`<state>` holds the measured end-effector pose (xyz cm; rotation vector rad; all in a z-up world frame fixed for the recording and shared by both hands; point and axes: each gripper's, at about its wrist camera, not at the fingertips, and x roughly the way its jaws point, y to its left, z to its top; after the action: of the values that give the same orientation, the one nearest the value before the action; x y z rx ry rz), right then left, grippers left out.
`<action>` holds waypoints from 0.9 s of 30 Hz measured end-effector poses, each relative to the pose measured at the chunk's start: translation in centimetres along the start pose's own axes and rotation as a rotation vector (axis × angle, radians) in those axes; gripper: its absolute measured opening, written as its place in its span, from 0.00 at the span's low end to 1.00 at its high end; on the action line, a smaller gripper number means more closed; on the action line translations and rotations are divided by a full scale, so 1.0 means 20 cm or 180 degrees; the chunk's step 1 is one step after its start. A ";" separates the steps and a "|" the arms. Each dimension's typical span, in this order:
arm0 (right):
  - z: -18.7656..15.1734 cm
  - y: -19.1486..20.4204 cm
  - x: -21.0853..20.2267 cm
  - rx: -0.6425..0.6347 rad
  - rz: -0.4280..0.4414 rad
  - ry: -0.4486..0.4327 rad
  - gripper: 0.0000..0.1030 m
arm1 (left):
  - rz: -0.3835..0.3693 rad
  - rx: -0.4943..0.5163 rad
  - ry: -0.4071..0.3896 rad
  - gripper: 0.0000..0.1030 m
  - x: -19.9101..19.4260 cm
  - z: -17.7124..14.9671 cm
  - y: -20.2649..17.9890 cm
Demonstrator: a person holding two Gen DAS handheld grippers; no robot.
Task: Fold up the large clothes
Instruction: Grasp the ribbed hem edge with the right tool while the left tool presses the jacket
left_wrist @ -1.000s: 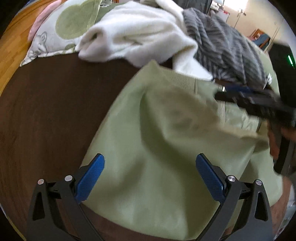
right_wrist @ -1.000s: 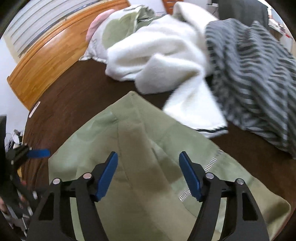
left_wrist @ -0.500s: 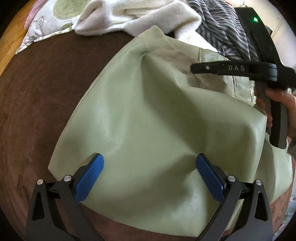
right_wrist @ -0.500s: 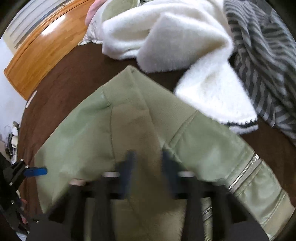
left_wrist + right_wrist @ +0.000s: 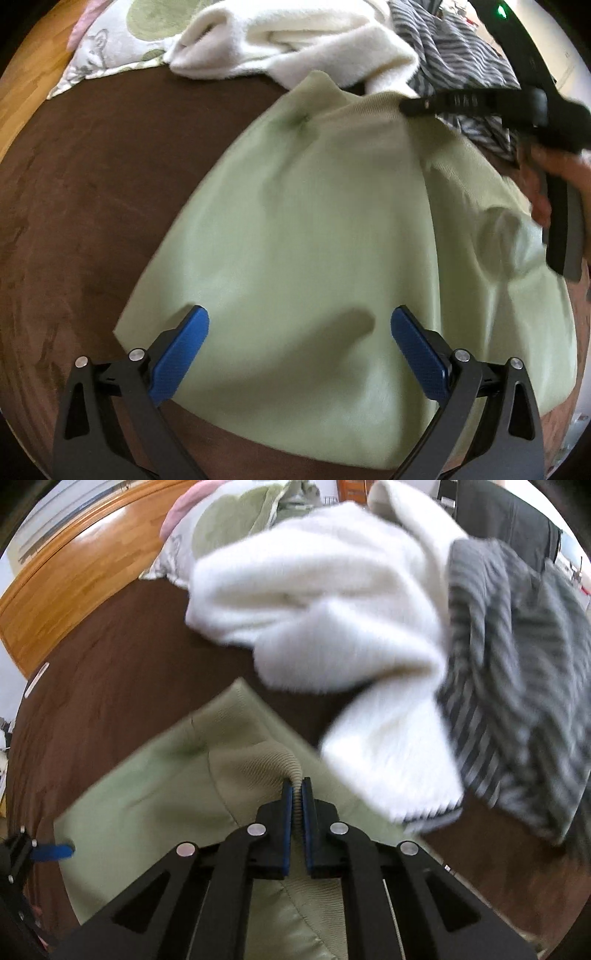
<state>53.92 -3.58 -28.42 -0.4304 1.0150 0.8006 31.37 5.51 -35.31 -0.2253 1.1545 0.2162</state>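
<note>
Covering most of both views, a brown velvety bed cover carries everything, with a wooden bed frame curving along its far left edge and a bright room beyond. Along the far edge lie a leaf-print pillow, a fluffy white garment and a grey striped garment, the white one overlapping the striped one.

The pale green jacket lies in the middle of the bed, nearer than that pile. Its long axis runs from the broad hem at the near edge to a narrow peak at the ribbed collar, which points toward the white garment.

The left tongs hang steeply downward over the hem, their 2 blue pads wide apart with nothing pinched between them. The right tongs also tilt steeply down, held by a hand at the right edge; their jaws have just been closing and now clamp a fold of the ribbed collar.
</note>
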 end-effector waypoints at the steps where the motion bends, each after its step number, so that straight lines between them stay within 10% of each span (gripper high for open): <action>1: 0.02 0.00 0.00 -0.0018 -0.0016 -0.0012 0.05 | 0.0020 -0.0003 -0.0003 0.94 0.00 0.00 0.00; 14: -0.08 -0.03 0.19 0.0164 0.0014 0.0144 0.21 | 0.0169 0.0188 0.0121 0.95 0.16 -0.01 0.01; 18: -0.10 -0.09 -0.12 0.0241 -0.0065 -0.0206 0.57 | 0.0059 0.0163 0.0088 0.94 0.09 0.02 0.00; 27: -0.59 -0.51 -0.72 0.0914 -0.0508 -0.0261 0.61 | -0.0304 0.0677 -0.0041 0.94 -0.07 0.16 -0.30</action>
<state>50.81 -23.55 -21.76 -0.2264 0.9880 0.5157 35.27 0.67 -32.33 -0.0907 1.1418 0.0099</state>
